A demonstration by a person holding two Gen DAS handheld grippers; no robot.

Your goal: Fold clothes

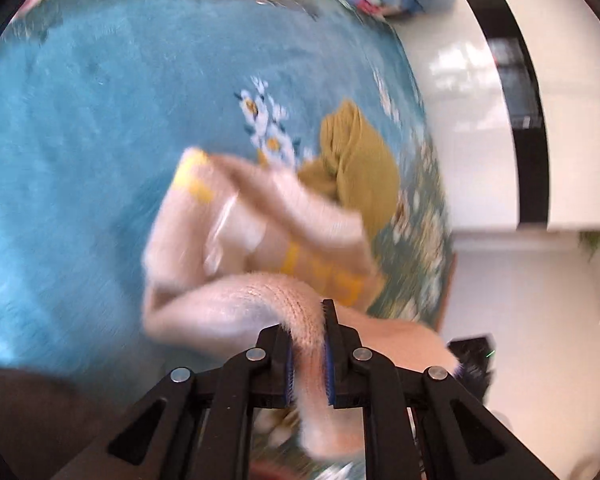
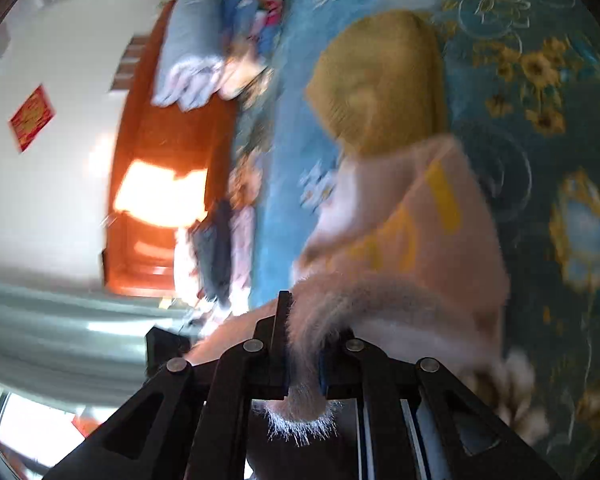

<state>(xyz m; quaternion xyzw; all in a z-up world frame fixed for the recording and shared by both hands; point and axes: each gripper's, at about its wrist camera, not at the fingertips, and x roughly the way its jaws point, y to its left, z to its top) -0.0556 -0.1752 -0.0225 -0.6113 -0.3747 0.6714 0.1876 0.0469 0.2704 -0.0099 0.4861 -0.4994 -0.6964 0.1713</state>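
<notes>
Both views are smeared with motion blur, so the yellow lettering on the fuzzy pink sweater can't be read, and its hem runs out of sight below the fingers. The left gripper pinches one ribbed edge; the right gripper pinches another — the sweater hangs bunched over the blue floral blanket, just beside an olive garment.

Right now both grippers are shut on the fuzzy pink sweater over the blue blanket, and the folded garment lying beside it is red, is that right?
Not quite. The folded garment beside the pink sweater is mustard yellow, not red; both wrist views show it. The left gripper and right gripper are indeed shut on the sweater over the blue blanket.
</notes>
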